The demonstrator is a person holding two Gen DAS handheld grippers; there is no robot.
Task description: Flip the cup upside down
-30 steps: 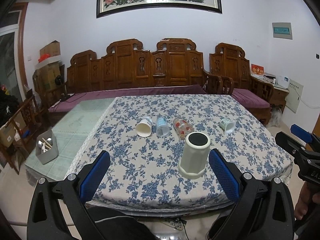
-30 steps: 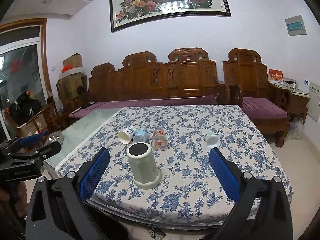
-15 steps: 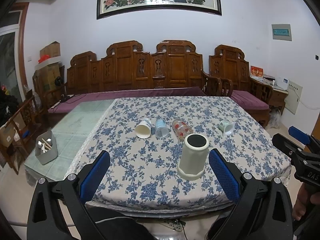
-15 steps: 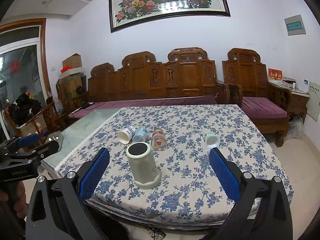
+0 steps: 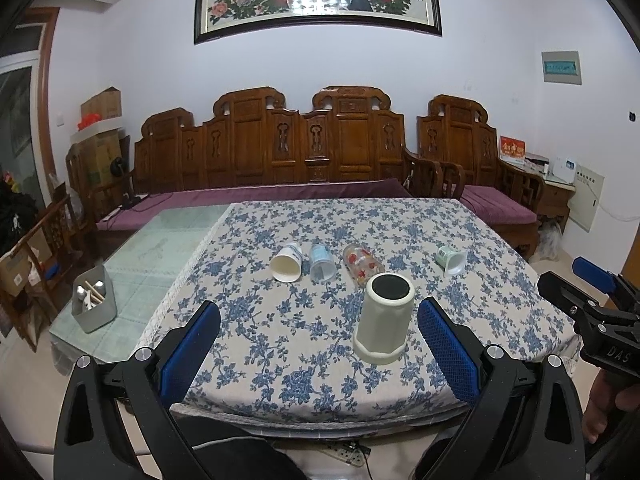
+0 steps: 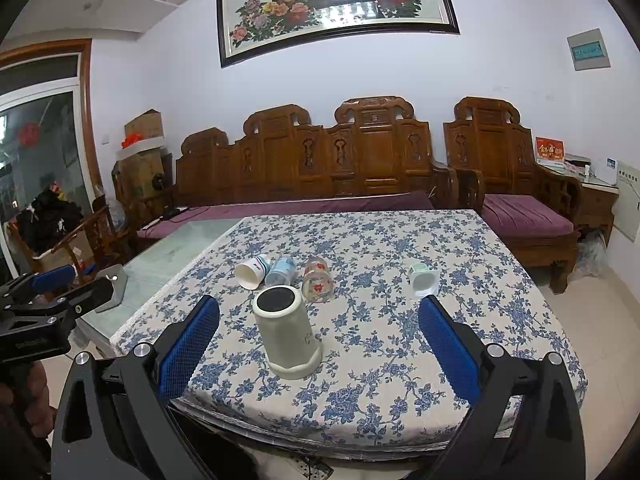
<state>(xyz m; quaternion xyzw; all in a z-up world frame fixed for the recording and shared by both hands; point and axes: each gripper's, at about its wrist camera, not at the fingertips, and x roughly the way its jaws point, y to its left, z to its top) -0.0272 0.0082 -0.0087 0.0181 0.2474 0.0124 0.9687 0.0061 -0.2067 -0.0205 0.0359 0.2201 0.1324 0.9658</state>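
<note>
A cream cup (image 5: pixel 385 320) stands upside down on the floral tablecloth near the front edge, its dark base up; it also shows in the right wrist view (image 6: pixel 286 332). Behind it lie a white paper cup (image 5: pixel 286 267), a light blue cup (image 5: pixel 322 263), a red-patterned glass (image 5: pixel 362 264) and a small green-and-white cup (image 5: pixel 452 258), all on their sides. My left gripper (image 5: pixel 318 350) is open and empty, held back in front of the table edge. My right gripper (image 6: pixel 318 350) is open and empty too, also short of the table.
The table (image 5: pixel 400 220) carries a blue floral cloth; a bare glass strip lies at its left with a grey utensil holder (image 5: pixel 94 306). A carved wooden sofa (image 5: pixel 304 148) stands behind. The right gripper shows at the right edge of the left view (image 5: pixel 592 304).
Both grippers have drawn back slightly from the table; the view has tilted up a little. The cups have not moved.
</note>
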